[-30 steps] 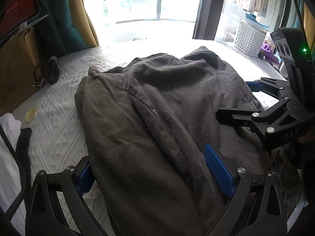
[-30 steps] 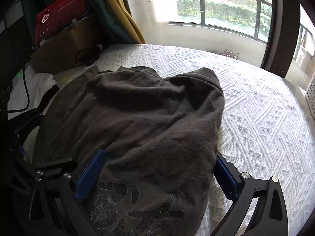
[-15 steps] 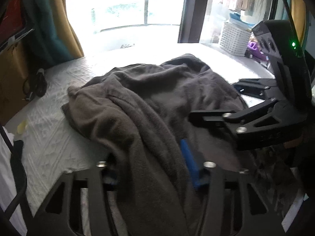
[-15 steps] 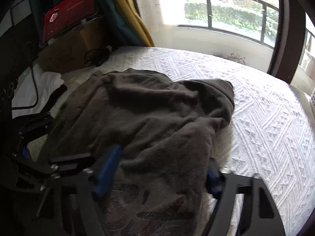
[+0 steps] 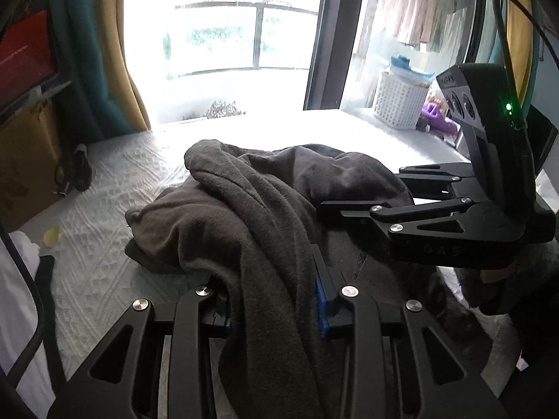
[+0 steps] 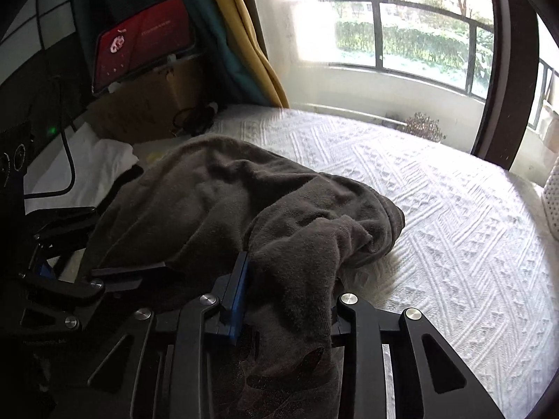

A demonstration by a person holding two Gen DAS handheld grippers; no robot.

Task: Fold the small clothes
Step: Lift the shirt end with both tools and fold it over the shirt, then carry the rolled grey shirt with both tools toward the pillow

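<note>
A dark grey fleece garment (image 5: 227,216) lies bunched on the white textured bedspread (image 5: 104,181). My left gripper (image 5: 272,298) has a thick fold of its near edge between the blue pads (image 5: 320,300); the jaws are closing and pinch the cloth. In the right wrist view my right gripper (image 6: 286,302) grips another fold of the same garment (image 6: 209,192), jaws closing, blue pad (image 6: 237,293) pressed into the fabric. The held edge is raised off the bedspread (image 6: 436,227). Each gripper shows in the other's view: the right gripper (image 5: 360,190) at right, the left gripper (image 6: 97,244) at left.
A white laundry basket (image 5: 398,104) stands at the far right by the window. A cardboard box (image 5: 24,160) and a red-screened tablet (image 6: 139,42) sit at the left, with curtains behind. White cloth (image 6: 94,160) and a black cable (image 6: 70,160) lie left of the garment.
Both grippers went from wide open around the garment's near edge to pinched on it. The held edge rose and the cloth bunched up, drawing its far end closer.
</note>
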